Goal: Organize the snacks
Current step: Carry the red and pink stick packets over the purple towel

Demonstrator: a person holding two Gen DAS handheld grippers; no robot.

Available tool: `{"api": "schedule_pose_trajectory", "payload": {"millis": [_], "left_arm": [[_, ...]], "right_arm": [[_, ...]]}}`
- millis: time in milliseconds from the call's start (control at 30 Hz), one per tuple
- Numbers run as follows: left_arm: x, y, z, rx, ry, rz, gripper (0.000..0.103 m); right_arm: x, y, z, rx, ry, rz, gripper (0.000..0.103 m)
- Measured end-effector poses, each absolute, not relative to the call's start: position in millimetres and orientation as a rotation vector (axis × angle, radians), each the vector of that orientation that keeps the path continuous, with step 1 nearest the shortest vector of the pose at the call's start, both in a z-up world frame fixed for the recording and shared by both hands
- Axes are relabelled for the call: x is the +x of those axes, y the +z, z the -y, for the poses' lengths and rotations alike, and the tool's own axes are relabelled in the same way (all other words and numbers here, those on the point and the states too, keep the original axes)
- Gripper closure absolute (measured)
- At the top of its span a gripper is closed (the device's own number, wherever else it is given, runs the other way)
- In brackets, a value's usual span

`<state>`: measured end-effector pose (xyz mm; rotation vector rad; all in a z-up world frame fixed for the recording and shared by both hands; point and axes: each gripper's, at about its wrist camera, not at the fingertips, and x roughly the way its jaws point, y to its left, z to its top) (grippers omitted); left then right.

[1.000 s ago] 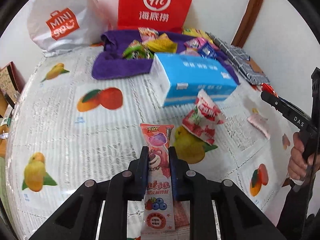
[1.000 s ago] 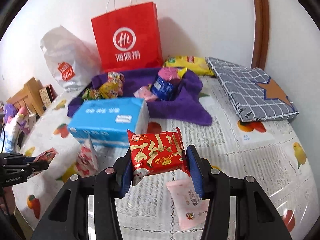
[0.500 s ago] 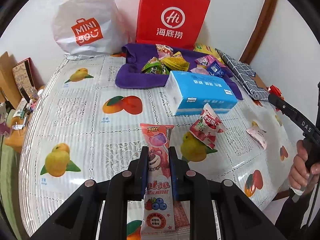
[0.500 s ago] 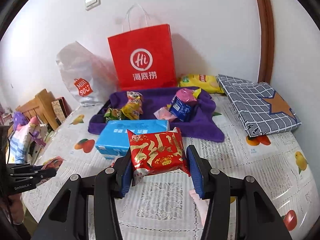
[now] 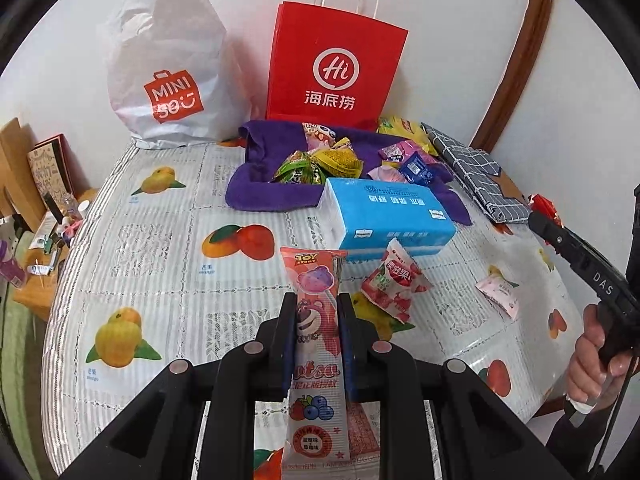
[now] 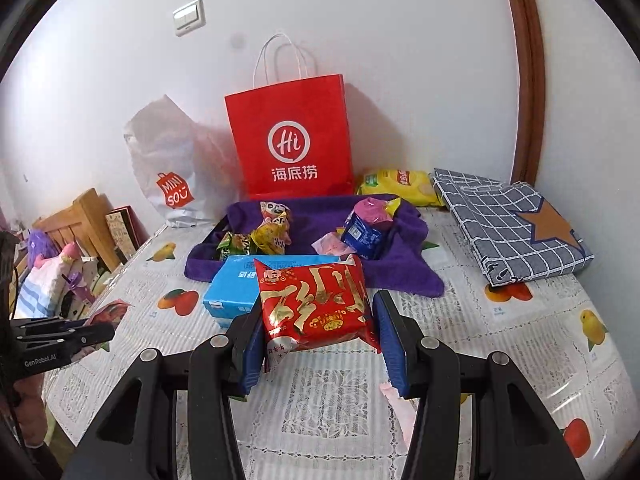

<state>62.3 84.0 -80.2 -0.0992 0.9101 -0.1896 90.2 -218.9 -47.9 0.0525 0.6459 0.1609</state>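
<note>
Two bags (image 5: 334, 68) read — "MINISO" (image 5: 173, 98), "Hi"; pink wrapper (image 5: 316, 320): "TOY STORY".

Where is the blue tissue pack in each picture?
Left wrist view: the blue tissue pack lies right of centre, in front of the purple towel.
Right wrist view: the pack is left of centre, partly hidden behind the red snack packet.
Shared landmark: the red paper bag standing at the wall.
</note>
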Motion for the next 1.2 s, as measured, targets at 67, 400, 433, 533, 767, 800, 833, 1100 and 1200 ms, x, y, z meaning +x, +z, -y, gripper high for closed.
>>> {"api": "schedule_pose_trajectory", "payload": {"millis": [67,400,433,533,767,800,833,1100,1200], "left_arm": [[65,-80,-85,-0.104,-0.186,-0.913,0.085],[74,-81,-87,-0.107,-0.182,-0.926,0.085],[75,-80,-87,-0.106,-0.183,-0.927,0.085],[78,-78,-87,-0.104,-0.178,-0.922,0.085],[91,-62,-89,-0.124,-0.171,-0.894,0.085],[93,-60,-88,-0.124,-0.170,-0.891,0.085],[96,-58,-88,-0.126,-0.169,-0.889,0.085],[133,-40,-82,-0.117,-0.204,-0.889,0.085],[148,-36,-80,-0.113,-0.206,-0.882,0.085]], "right_arm": [[92,-48,216,0.051,0.163,-0.649,0.053],[106,-48,208,0.042,0.170,-0.650,0.053],[109,-48,207,0.040,0.171,-0.653,0.053],[113,-47,207,0.039,0.177,-0.652,0.053],[131,-36,201,0.030,0.198,-0.643,0.053],[134,-34,200,0.026,0.200,-0.642,0.053],[138,-32,199,0.020,0.198,-0.641,0.053],[169,-18,193,0.016,0.196,-0.639,0.053],[183,-14,191,0.015,0.195,-0.643,0.053]]}}
